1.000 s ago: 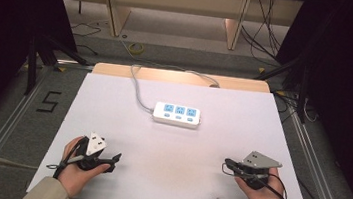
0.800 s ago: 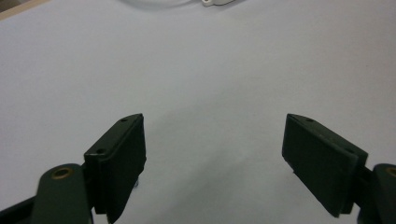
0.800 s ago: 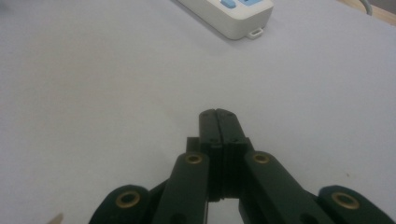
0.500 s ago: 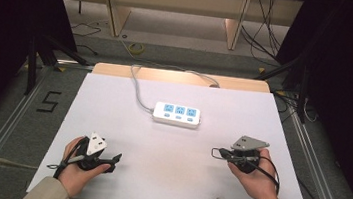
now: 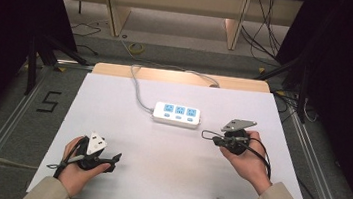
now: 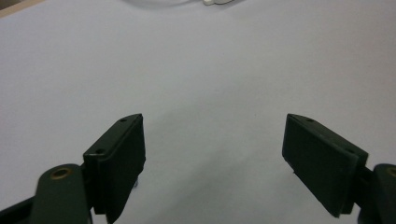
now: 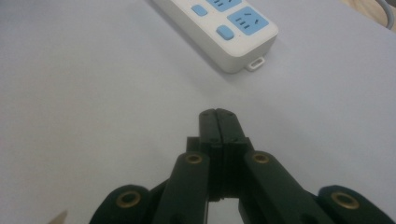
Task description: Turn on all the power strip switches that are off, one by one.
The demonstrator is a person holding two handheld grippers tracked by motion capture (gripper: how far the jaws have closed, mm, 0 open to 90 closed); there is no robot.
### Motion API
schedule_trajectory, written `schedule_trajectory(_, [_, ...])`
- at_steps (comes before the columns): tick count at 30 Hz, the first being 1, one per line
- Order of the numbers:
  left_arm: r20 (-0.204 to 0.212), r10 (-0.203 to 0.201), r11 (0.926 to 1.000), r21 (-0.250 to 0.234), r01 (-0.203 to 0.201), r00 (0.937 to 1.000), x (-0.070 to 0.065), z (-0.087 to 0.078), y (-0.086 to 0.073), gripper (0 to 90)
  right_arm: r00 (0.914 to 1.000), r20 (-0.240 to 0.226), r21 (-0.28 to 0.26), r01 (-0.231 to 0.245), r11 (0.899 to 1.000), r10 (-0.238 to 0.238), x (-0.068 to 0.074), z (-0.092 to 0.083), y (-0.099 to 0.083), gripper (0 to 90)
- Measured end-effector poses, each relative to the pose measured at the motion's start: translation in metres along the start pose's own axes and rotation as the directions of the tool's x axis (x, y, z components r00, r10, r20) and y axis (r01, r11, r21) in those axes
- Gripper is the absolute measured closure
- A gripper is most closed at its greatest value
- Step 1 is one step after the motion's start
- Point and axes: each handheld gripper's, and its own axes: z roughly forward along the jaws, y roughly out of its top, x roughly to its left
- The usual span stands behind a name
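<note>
A white table (image 5: pixel 112 112) stands on grey floor (image 5: pixel 180 44). Wooden furniture legs (image 5: pixel 117 9) rise at 12 o'clock. Dark curtains (image 5: pixel 348 74) flank 3 and 9 o'clock.

Right gripper (image 5: pixel 215 139) moved up-table and leftward, now near power strip (image 5: pixel 177 114) end.

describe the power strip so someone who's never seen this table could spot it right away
Start at the white table and look to the middle of its far half. There lies a white power strip with three blue sockets in a row, its grey cord trailing off the far edge. It is the one thing lying on the table between the two hands.
</note>
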Motion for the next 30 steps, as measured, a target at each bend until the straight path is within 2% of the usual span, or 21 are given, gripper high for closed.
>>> schedule_trajectory(30, [0.004,0.001,1.0,-0.007,-0.001,1.0,-0.002,0.0,0.0,21.3,0.9998,-0.018,0.03,0.005,1.0,-0.004,-0.002,0.031,0.055,90.0])
